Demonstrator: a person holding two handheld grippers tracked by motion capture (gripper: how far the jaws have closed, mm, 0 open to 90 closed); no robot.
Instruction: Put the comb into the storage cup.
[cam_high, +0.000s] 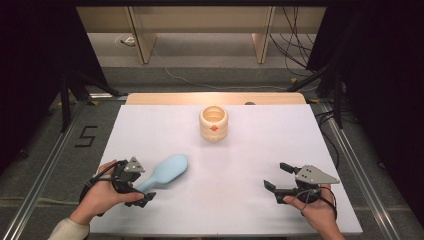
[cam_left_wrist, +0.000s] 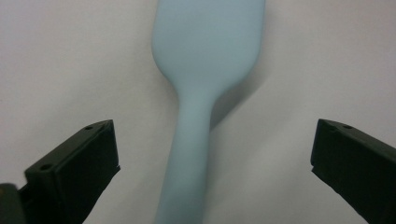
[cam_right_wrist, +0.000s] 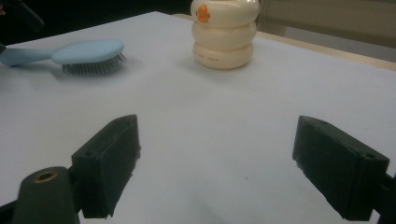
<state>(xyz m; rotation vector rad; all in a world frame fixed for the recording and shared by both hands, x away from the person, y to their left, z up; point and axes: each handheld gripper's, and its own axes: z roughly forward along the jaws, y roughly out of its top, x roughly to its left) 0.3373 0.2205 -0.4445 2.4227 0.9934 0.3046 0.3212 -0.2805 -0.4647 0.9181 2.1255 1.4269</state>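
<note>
L gripper (cam_high: 136, 189): near-left of white table (cam_high: 240, 210), jaws wide apart, nothing gripped; handle of light-blue hairbrush (cam_high: 167, 171) lies between them w/o touching either pad. Hairbrush: flat on table, bristles down, head angled up-right toward centre. Cream ribbed container (cam_high: 214, 123) w/ orange mark: upright, far-centre, well apart from brush. R gripper (cam_high: 280, 180): near-right, held by hand, jaws spread, empty, bare table between them, pointing toward container.

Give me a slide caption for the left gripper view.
Open left gripper straddling the handle of a light blue hairbrush lying on the white table, pads clear of it.
</note>
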